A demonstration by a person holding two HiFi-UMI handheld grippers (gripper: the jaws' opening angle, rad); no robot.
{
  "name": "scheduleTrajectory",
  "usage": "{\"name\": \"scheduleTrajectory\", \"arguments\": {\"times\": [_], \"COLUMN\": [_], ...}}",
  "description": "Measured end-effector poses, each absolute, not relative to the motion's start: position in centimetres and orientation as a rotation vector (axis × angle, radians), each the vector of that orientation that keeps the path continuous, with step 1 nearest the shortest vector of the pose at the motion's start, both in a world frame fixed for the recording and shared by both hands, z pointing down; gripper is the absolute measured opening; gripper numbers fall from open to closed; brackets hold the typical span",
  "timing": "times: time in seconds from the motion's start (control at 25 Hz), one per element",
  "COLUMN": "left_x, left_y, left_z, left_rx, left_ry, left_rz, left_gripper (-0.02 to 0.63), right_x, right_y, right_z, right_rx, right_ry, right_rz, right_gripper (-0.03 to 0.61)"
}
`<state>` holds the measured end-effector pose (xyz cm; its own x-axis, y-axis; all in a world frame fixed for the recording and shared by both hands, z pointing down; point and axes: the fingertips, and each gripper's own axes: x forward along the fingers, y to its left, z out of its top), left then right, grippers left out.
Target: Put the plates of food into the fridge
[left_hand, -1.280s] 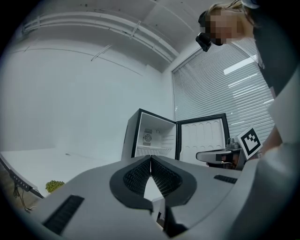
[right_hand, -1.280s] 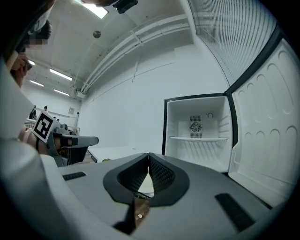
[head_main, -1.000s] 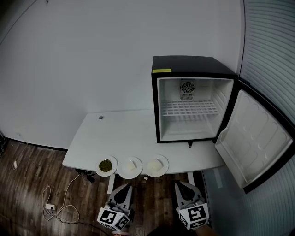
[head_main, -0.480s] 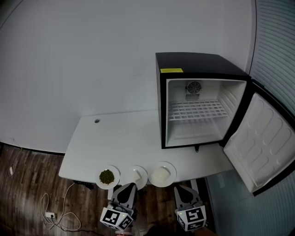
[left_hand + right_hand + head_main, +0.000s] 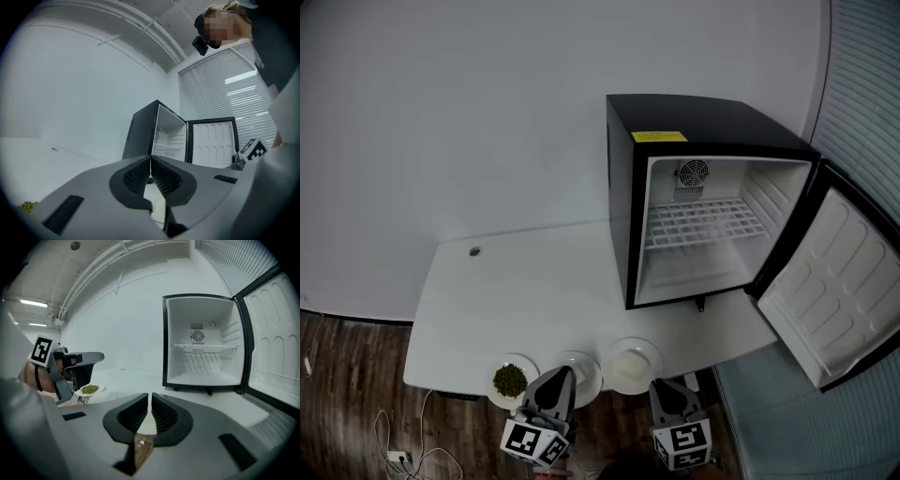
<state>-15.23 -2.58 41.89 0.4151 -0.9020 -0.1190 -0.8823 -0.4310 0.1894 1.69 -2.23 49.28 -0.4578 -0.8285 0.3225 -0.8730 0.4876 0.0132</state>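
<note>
Listing 3 white plates of food (image 5: 651, 354): likely rigid, breakable, slick; pinch rims; left gripper (image 5: 150, 161) and right gripper (image 5: 150, 398) closed, empty.

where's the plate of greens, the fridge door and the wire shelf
plate of greens (image 5: 530, 370): head view, bare white rim
fridge door (image 5: 830, 281): head view, inner white lining
wire shelf (image 5: 703, 223): head view, middle of grid

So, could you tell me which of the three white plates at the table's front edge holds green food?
The leftmost round white plate, heaped with green food. The middle plate and the right plate hold pale, whitish food instead.
</note>
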Motion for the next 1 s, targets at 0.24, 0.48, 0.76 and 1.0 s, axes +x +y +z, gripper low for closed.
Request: {"name": "scheduleTrajectory", "arguments": {"times": [0.24,0.48,0.76,1.0], "left_x": [-14.6,-13.8,-12.9,-12.2], "left_y": [-4.4,-5.9,-7.1,-7.6], "left_z": [42.6,43.2,43.7,44.2], "left_rx": [2.58,2.572,2.541,2.524], "left_ry": [-1.572,-1.588,-1.637,-1.651], "left_rz": [-0.311,-0.33,-0.332,-0.323], "left_gripper": [0.009,0.009,0.009,0.009], "right_x": [1.8,2.4,3.4,2.9], "right_y": [-2.7,-3.3,-3.3,-3.4], "right_z": [51.6,53.6,55.2,57.1], "right_rx": [1.462,1.481,1.508,1.514], "right_ry": [-2.37,-2.321,-2.262,-2.226], "right_rz": [0.321,0.449,0.692,1.052], "right_gripper": [0.008,0.009,0.077,0.081]}}
